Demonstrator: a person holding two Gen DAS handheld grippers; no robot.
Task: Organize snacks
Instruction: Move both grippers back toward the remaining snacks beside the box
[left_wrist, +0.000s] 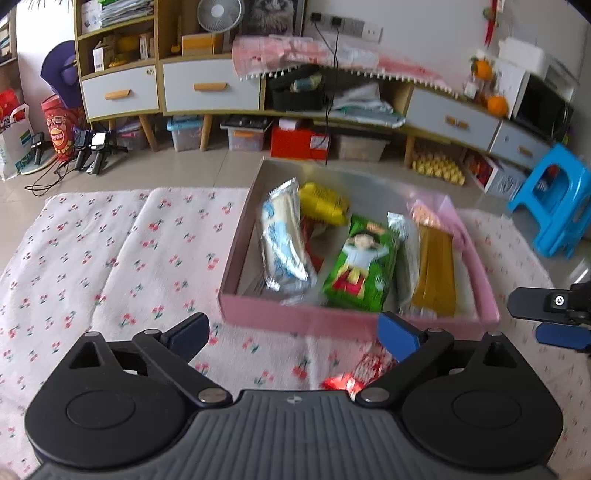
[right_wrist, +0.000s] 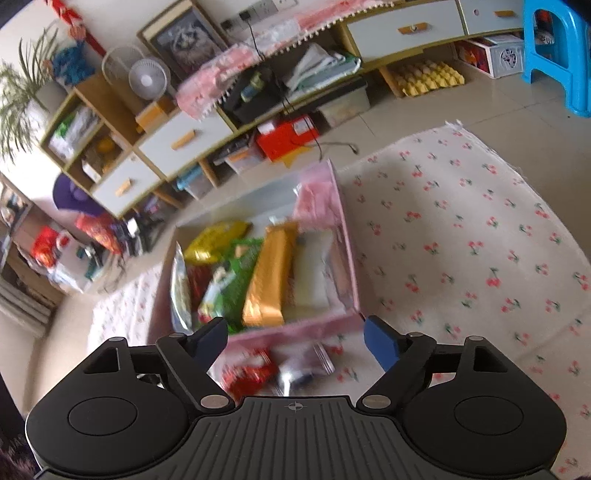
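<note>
Nearest to us, our left tongs (left_wrist: 293, 338) stand spread wide with nothing between the pads, hanging over the cherry-print cloth (left_wrist: 110, 266) that covers the floor. Just past the right pad, a red and white snack packet (left_wrist: 354, 374) lies on the cloth, close to the tongs but not gripped by them. Our right tongs (right_wrist: 295, 341) are also spread apart and released. Under the gap between their pads lie two loose packets on the cloth: the same red and white one (right_wrist: 249, 371) and a silvery one with a dark print (right_wrist: 304, 367). Neither pad presses on them; the blur hides whether anything brushes them. In the left wrist view, the right tongs show at the right edge (left_wrist: 554, 317).

Just beyond the loose packets sits the pink box (left_wrist: 295, 315), open-topped, resting on the cloth. Inside it we see a blue and silver packet (left_wrist: 284, 240), a yellow packet (left_wrist: 323, 203) at the far end, a green packet with a cartoon figure (left_wrist: 360, 267), and a long gold packet (left_wrist: 436, 269) against the right wall.

Farther back stands a low cabinet (left_wrist: 214, 86) with pale drawers, storage bins underneath, a small fan (left_wrist: 218, 14) on top, and a blue plastic stool (left_wrist: 554, 210) at the right.
</note>
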